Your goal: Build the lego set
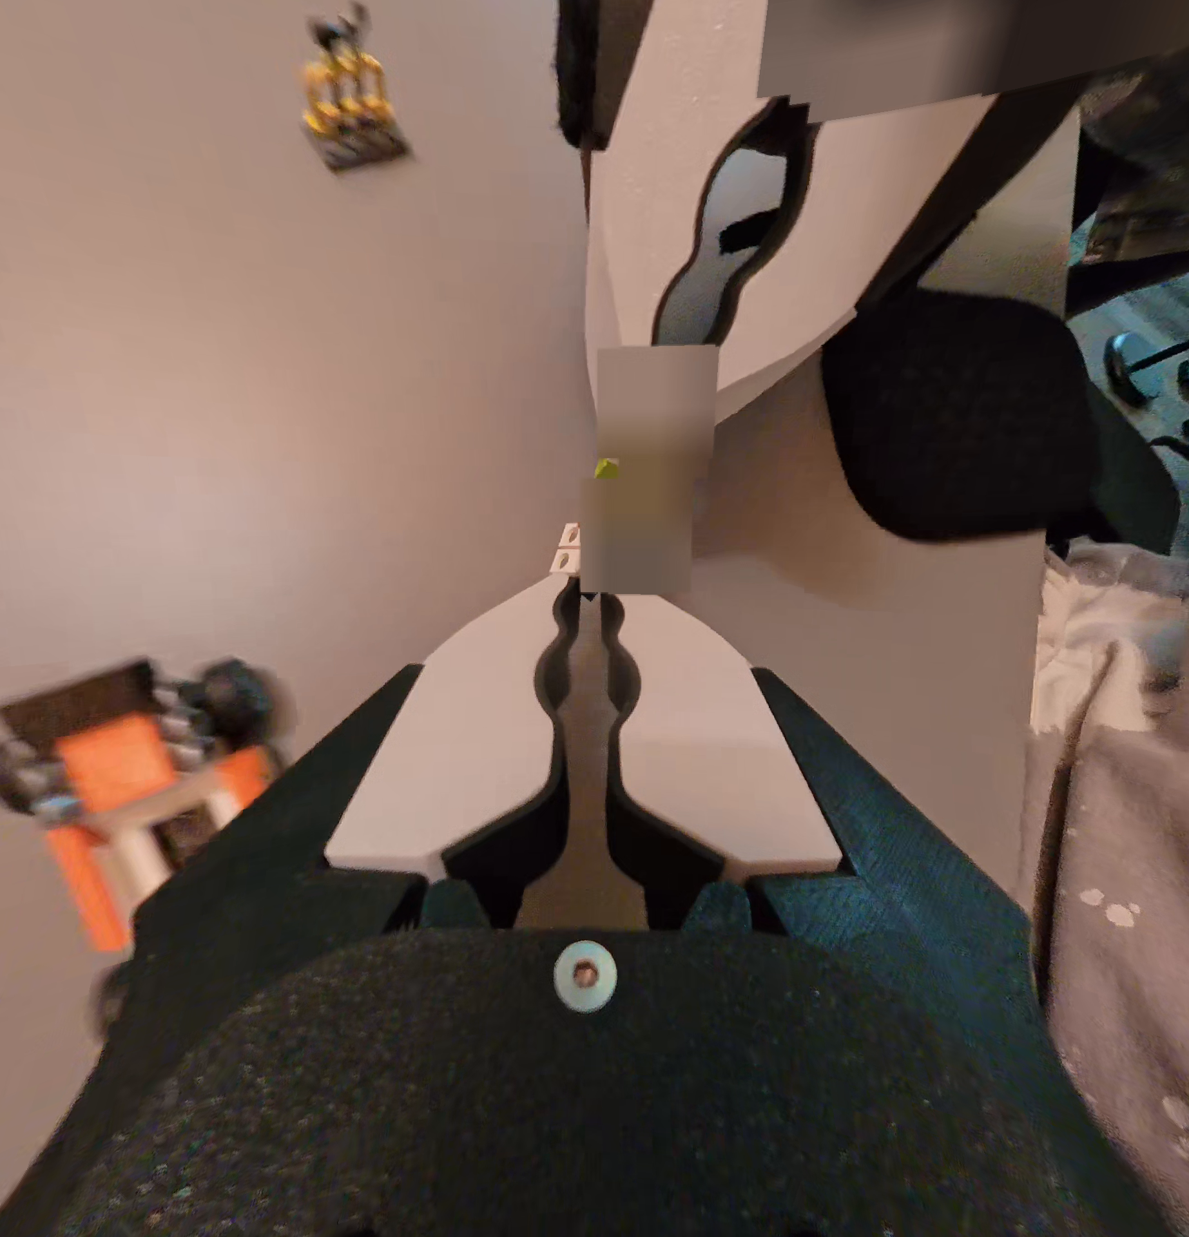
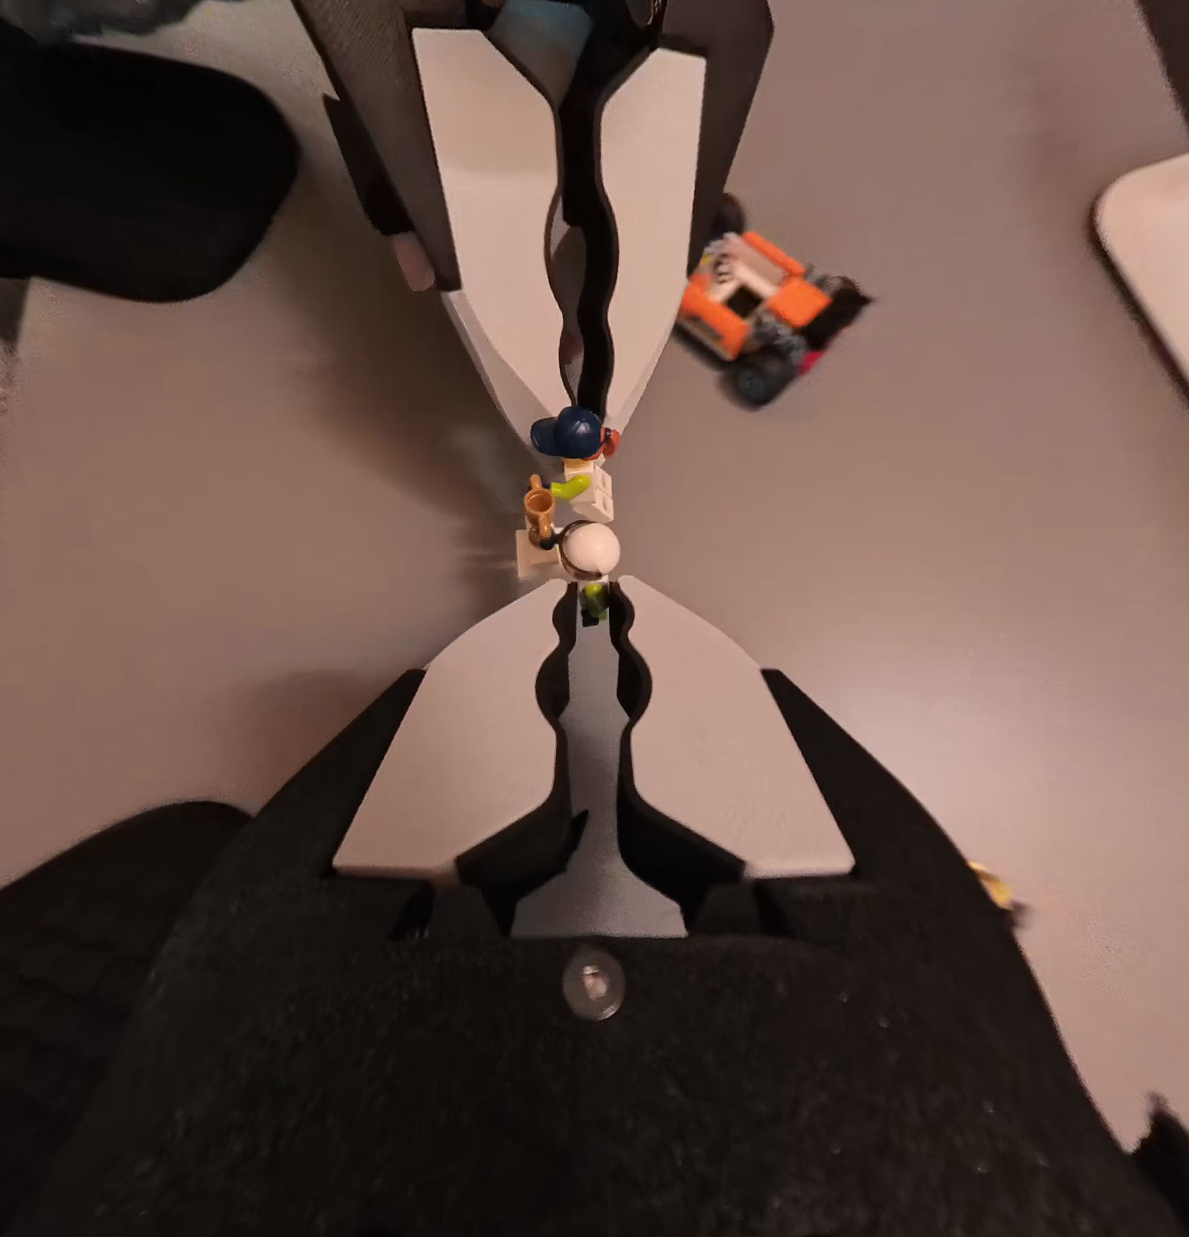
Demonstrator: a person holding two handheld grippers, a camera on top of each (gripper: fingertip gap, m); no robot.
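Right gripper nearest, white curved fingers in black housing, jaws drawn almost together and nipped on the lime-green legs of a small white-helmeted lego minifigure, held up above the bench. Touching that figure on its far side, a second lego minifigure with a dark blue cap and lime-green arm, a small gold cup at its hand, white bricks pressed between the two. Just beyond, tip to tip, the left gripper reaching in from the opposite side, jaws narrowed to a slit and pinched on the capped figure; in its own wrist view the grip point mostly hidden behind a mosaic patch, only white brick corners and a speck of lime showing. Underneath, a plain pale grey matte bench, smooth, warmly lit. Farther off on it, an orange, white and black lego car with dark wheels, blurred; well apart from that, a small gold-and-black lego build. At the bench edge, a rounded white tray corner. Past the edge, a black padded chair seat, dark chair base, grey speckled fabric.
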